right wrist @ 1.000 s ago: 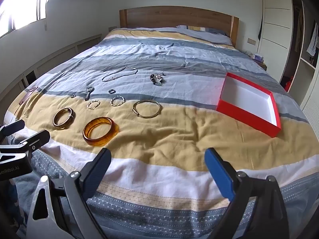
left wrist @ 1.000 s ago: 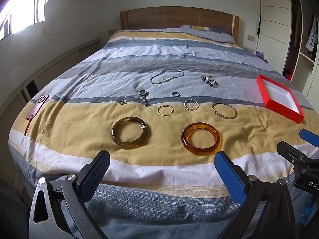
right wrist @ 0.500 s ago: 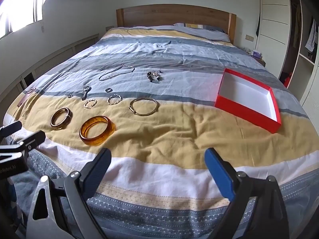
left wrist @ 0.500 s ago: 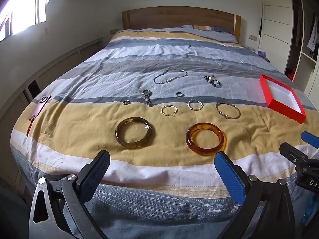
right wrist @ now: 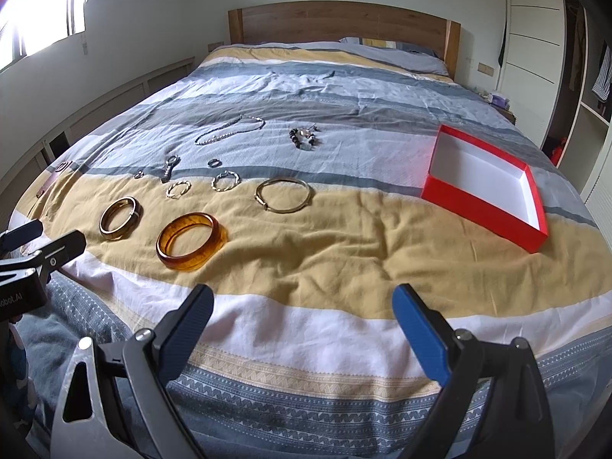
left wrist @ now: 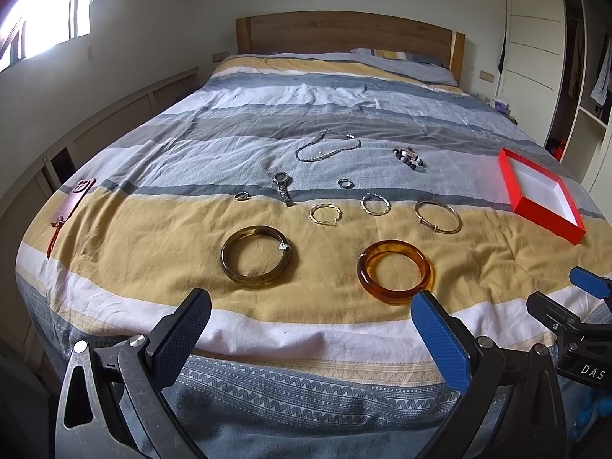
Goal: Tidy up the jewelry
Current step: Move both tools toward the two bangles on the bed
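Note:
Several jewelry pieces lie on the striped bedspread. Nearest are an olive-brown bangle [left wrist: 255,255] [right wrist: 118,217] and an amber bangle [left wrist: 394,271] [right wrist: 190,241]. Behind them lie a thin gold bangle [left wrist: 438,216] [right wrist: 283,194], two twisted rings [left wrist: 325,214], a watch [left wrist: 283,187], a chain necklace [left wrist: 327,146] [right wrist: 229,130] and a bead bracelet [left wrist: 409,158]. An empty red box [left wrist: 543,195] [right wrist: 487,183] sits at the right. My left gripper [left wrist: 311,321] is open and empty at the bed's front edge. My right gripper [right wrist: 302,313] is open and empty too.
A brown phone case with a strap [left wrist: 72,202] lies at the bed's left edge. A wooden headboard [left wrist: 344,34] and pillow are at the far end. White wardrobe doors [left wrist: 531,38] stand at the right; low wall panels run along the left.
Both grippers have drifted slightly: the jewelry shifts a little in the left view, and the right view has edged closer to the bed. Nothing was picked up.

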Demonstrator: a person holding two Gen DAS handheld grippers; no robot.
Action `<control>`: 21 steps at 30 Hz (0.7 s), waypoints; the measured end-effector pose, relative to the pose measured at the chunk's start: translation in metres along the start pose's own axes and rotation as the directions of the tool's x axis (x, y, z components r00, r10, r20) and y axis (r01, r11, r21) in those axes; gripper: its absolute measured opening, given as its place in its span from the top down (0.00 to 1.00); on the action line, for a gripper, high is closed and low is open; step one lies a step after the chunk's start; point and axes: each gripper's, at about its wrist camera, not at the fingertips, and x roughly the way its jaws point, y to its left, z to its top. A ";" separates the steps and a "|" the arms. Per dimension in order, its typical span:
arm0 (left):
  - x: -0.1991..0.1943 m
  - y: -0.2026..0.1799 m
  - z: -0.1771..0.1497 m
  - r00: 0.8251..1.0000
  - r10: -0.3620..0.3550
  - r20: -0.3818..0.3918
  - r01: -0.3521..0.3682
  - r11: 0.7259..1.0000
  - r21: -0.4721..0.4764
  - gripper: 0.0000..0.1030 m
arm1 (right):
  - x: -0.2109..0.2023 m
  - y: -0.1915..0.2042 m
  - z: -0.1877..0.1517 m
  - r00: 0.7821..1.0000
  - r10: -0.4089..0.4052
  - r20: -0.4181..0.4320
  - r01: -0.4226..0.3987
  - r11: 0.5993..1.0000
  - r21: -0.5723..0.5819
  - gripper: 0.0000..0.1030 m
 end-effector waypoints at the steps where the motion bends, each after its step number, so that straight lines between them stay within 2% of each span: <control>1: 0.001 0.000 0.000 1.000 -0.003 -0.001 0.003 1.000 0.002 0.01 | 0.001 0.001 0.000 1.000 0.002 -0.004 -0.002 1.000 -0.002 0.08; 14: 0.004 -0.002 -0.001 1.000 0.002 0.020 -0.003 1.000 0.030 0.01 | 0.006 0.005 0.000 1.000 0.006 -0.030 -0.006 1.000 -0.005 0.09; 21: 0.010 -0.002 0.001 1.000 -0.020 -0.021 0.021 0.999 0.040 0.01 | 0.009 0.006 0.001 0.999 0.007 -0.040 -0.007 1.000 -0.011 0.09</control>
